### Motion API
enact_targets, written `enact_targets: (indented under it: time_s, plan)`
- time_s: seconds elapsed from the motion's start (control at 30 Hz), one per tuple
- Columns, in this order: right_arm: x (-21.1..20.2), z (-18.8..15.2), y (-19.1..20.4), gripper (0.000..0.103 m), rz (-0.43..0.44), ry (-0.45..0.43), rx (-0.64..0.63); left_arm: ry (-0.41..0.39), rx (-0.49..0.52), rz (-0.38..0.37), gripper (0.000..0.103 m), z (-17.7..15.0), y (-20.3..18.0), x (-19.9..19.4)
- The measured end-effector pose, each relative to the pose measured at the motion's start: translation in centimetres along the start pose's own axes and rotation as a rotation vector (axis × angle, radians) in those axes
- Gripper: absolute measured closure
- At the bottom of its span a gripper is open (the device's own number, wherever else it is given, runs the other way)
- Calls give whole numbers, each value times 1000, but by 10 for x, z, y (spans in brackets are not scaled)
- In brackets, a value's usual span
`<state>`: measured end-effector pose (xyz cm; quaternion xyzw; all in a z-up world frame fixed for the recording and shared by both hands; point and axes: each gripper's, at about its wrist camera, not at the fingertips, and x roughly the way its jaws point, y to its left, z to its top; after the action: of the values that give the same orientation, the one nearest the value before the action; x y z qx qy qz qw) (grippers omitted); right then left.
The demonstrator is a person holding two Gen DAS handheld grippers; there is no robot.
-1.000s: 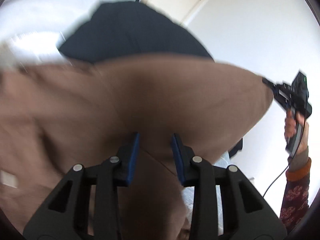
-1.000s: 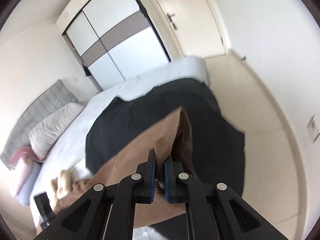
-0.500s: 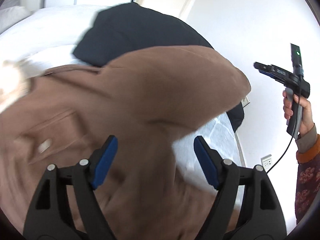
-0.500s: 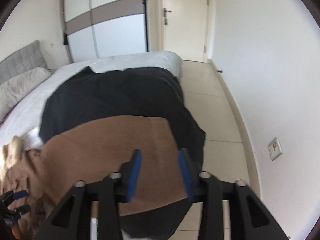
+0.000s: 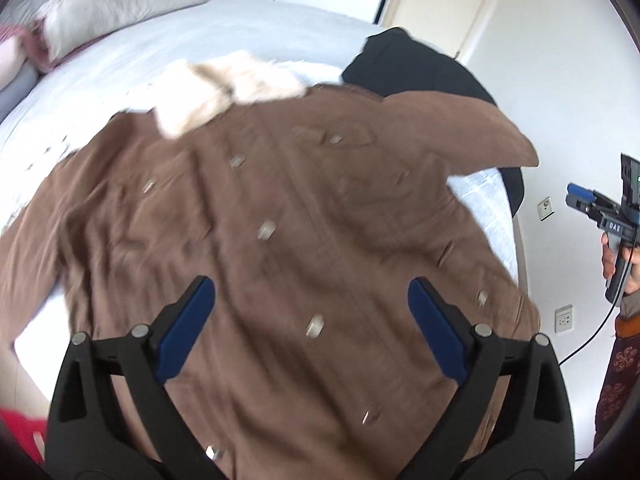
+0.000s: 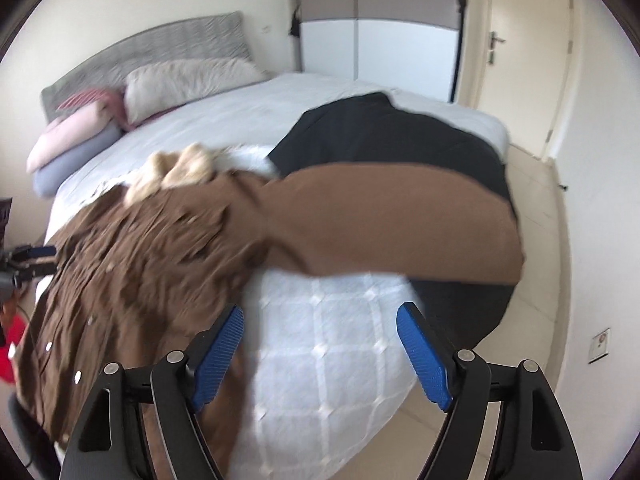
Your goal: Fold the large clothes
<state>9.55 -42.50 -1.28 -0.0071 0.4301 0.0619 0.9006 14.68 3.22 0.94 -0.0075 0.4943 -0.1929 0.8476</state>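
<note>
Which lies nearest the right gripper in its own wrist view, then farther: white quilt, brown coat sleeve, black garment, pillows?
1. White quilt, right under the right gripper, whose jaws are opening, nothing between them.
2. Brown coat sleeve, stretched across beyond.
3. Black garment, behind the sleeve.
4. Pillows, far left at the headboard.

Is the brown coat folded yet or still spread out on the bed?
Spread out. The brown coat lies open and front-up across the bed, buttons showing, one sleeve stretched sideways over dark cloth.

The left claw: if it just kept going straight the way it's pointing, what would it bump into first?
Most likely the brown coat spread on the bed. The left claw, jaws opening with nothing gripped, points at its buttoned front, though depth is hard to judge.
</note>
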Motion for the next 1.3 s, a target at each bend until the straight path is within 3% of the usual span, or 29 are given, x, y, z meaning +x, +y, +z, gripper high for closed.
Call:
enact_targets:
  time_s: [0.23,0.43,0.6,0.77,0.83,0.9,1.07,1.17,1.2,1.23,1.27,1.3]
  plan:
    - [28,-76,18,23,210,158,108,26,-72,86,6,-100,76,-44]
    - [53,-130,17,23,329,231,216,67,-173,85,6,-175,135,-37]
    - [62,-145,29,23,377,278,258,75,-215,133,12,-199,174,-46]
    - [47,-138,43,23,361,249,213,-30,-179,169,12,-194,187,-129]
    - [46,-135,46,23,372,239,221,-58,-177,128,10,-198,184,-145]
    - [49,-134,50,23,383,238,226,-48,-193,61,9,-210,181,-136]
    - [64,-145,49,23,359,268,242,82,-287,-75,9,-240,171,-45]
    - [67,-153,39,23,408,277,302,182,-392,-189,25,-257,169,-6]
    - [66,-157,38,26,424,281,317,204,-414,-240,35,-259,165,-1]
    - [65,-161,37,32,456,291,335,208,-417,-274,37,-259,159,-5]
    - [63,-167,40,42,508,312,345,207,-395,-285,37,-258,149,-9]
    - [61,-169,42,59,527,317,343,213,-355,-286,43,-256,138,-15]
